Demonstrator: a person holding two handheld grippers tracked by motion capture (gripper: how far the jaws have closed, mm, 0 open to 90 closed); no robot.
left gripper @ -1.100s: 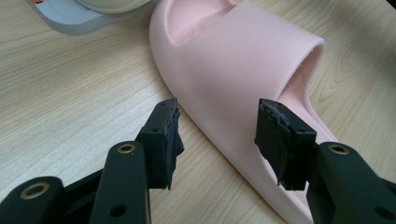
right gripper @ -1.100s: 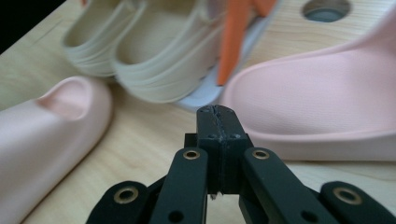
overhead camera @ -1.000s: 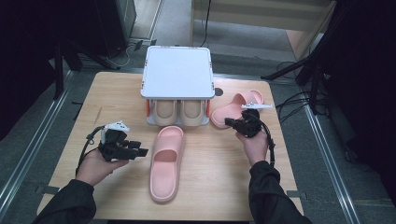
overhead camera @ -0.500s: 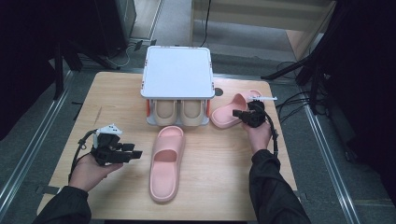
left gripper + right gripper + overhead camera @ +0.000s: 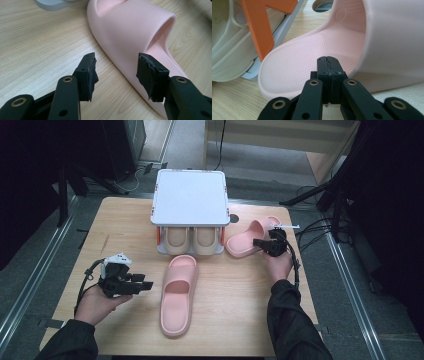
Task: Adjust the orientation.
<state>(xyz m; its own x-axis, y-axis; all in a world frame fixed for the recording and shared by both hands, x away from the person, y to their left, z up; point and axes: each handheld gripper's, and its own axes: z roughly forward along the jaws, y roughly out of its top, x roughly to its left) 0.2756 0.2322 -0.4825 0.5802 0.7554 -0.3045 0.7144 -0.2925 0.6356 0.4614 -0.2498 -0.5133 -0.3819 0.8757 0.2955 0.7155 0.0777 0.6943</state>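
Left tool (image 5: 145, 285) low over the wooden worktop (image 5: 230, 290), jaws apart, just beside the near pink slipper (image 5: 178, 293), right tool (image 5: 328, 65) with jaws pressed together, empty, at the heel edge of the far pink slipper (image 5: 248, 237), beside the white shoe rack (image 5: 190, 199) holding beige slippers (image 5: 192, 240)

Two pink slippers (image 5: 178, 293) (image 5: 250, 237) flat on table.
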